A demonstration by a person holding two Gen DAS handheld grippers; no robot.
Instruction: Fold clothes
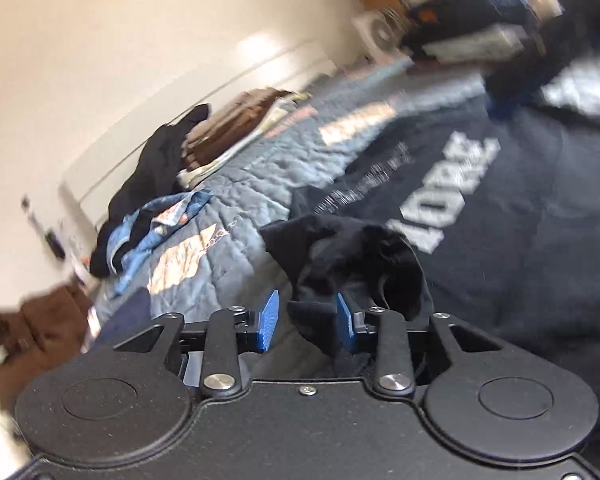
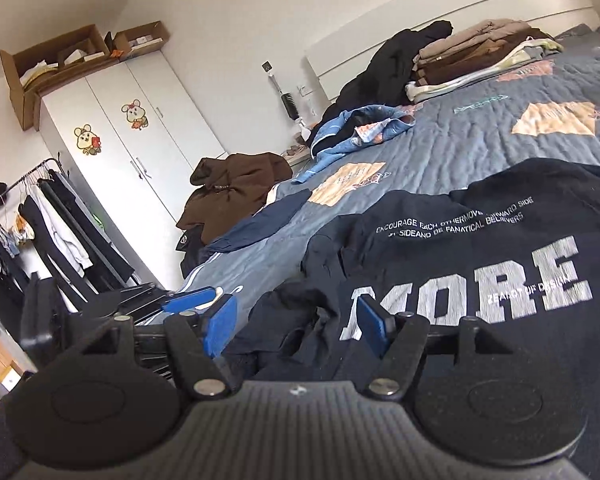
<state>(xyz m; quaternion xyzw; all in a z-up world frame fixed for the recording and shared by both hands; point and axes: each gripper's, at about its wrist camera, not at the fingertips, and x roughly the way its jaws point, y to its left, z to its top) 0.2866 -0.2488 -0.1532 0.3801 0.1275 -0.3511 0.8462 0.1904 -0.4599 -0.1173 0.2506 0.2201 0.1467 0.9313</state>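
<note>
Between the left jaws: a bunched fold of the dark T-shirt [image 1: 520,216] rises between the two blue pads of the left gripper [image 1: 306,322].
Left jaws state: half closed, with the cloth between them; the right pad touches the cloth, but a small gap shows at the left pad, so I cannot tell if they truly pinch it.
Ahead of the left jaws: the T-shirt lies spread on the bed [image 1: 260,184], its white letters to the right of the jaws; this view is blurred.
Right jaws state: the right gripper [image 2: 298,322] stands wide, and its pads press on nothing.
Between the right jaws: a crumpled edge of the T-shirt [image 2: 480,240] lies low on the bed [image 2: 460,148], under the pads.
Right of the right jaws: the big word MORE on the shirt, with small white lines of text above it.
Left of the right jaws: the blue fingers of the other gripper, just beside the left pad.
Far ahead of the right jaws: a light blue garment [image 2: 352,128], a folded pile [image 2: 480,60] and a dark heap by the headboard.
Far left of the right jaws: a brown garment [image 2: 236,188], a white wardrobe [image 2: 140,136] and a clothes rack [image 2: 40,216].
</note>
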